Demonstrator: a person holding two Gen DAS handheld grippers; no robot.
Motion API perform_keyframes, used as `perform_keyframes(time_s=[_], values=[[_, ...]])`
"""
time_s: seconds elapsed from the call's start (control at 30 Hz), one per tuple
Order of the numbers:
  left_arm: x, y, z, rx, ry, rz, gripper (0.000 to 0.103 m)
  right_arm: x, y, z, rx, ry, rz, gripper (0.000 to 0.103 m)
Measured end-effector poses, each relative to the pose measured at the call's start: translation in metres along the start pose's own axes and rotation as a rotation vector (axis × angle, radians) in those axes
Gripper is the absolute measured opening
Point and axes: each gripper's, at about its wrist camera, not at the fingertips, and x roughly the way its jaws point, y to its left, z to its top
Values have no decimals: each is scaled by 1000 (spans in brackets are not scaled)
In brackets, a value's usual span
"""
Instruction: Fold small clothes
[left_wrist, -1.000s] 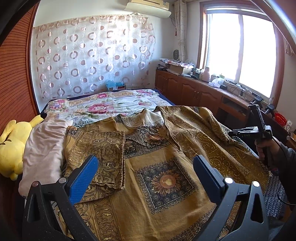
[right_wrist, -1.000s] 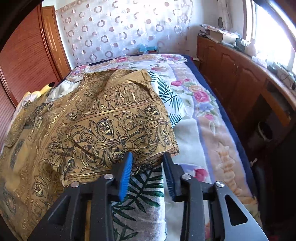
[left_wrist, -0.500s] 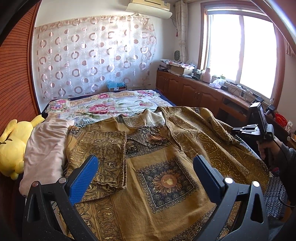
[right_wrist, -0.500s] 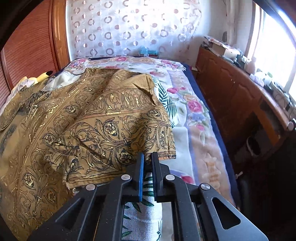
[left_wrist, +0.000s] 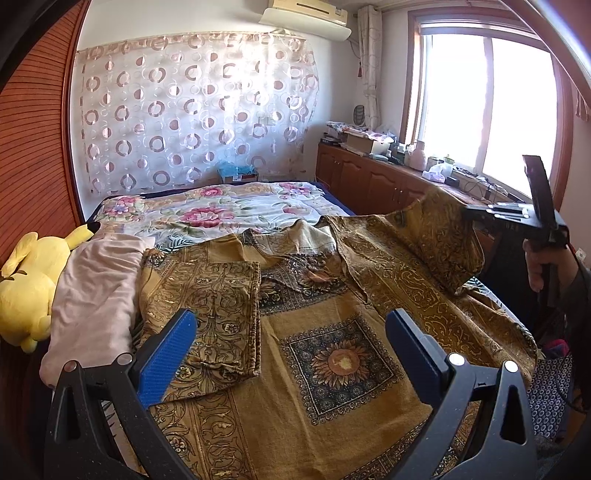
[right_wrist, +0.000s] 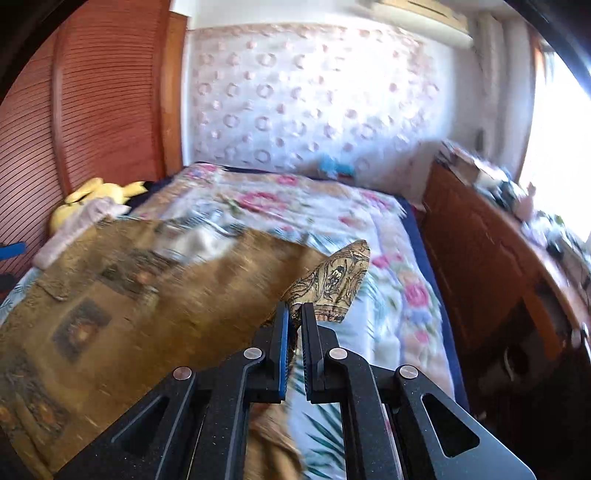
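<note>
Gold patterned shirt (left_wrist: 332, 354), right sleeve lifted

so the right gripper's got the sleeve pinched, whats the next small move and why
Probably carry the sleeve across over the shirt's body and lay it flat. The right gripper is shut on the sleeve's edge and holds it off the bed, while the other sleeve already lies folded inward. The left gripper hovers open over the shirt, holding nothing, so it need not move.

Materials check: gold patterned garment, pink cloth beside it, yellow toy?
Gold garment: thin woven fabric, maybe cotton, matte; it drapes and creases softly. Pink cloth: soft, plain, likely knit; rounded wrinkles. Yellow toy: plush, fuzzy stuffed look.
</note>
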Motion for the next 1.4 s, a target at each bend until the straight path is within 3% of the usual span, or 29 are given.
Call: perform_keyframes(time_s=[0.2, 0.3, 0.33, 0.6, 0.93, 1.13, 1.2, 1.23, 1.27, 1.4], values=[[-4, 6, -1, -9, -4, 10, 103, 11, 47, 17, -74, -26, 94, 8], [-6, 9, -3, -16, -6, 16, 103, 15, 49, 15, -72, -27, 102, 30], [-6, 10, -3, -19, -6, 17, 103, 15, 47, 12, -70, -29, 100, 31], [-7, 15, -4, -38, -12, 21, 103, 36, 16, 3, -26, 67, 20, 32], [-5, 18, -6, -40, -3, 25, 103, 103, -7, -6, 110, 235, 32, 32], [-2, 21, -7, -44, 8, 32, 103, 133, -12, -2, 121, 302, 40, 32], [-1, 22, -7, -44, 10, 37, 103, 136, -12, 3, 112, 309, 47, 29], [-1, 23, -8, -44, 11, 38, 103, 136, -11, 5, 102, 307, 54, 20], [-2, 23, -8, -44, 10, 39, 103, 135, -10, 8, 87, 306, 61, 6], [-1, 25, -9, -45, 17, 47, 103, 130, -15, 13, 48, 269, 35, 3]])
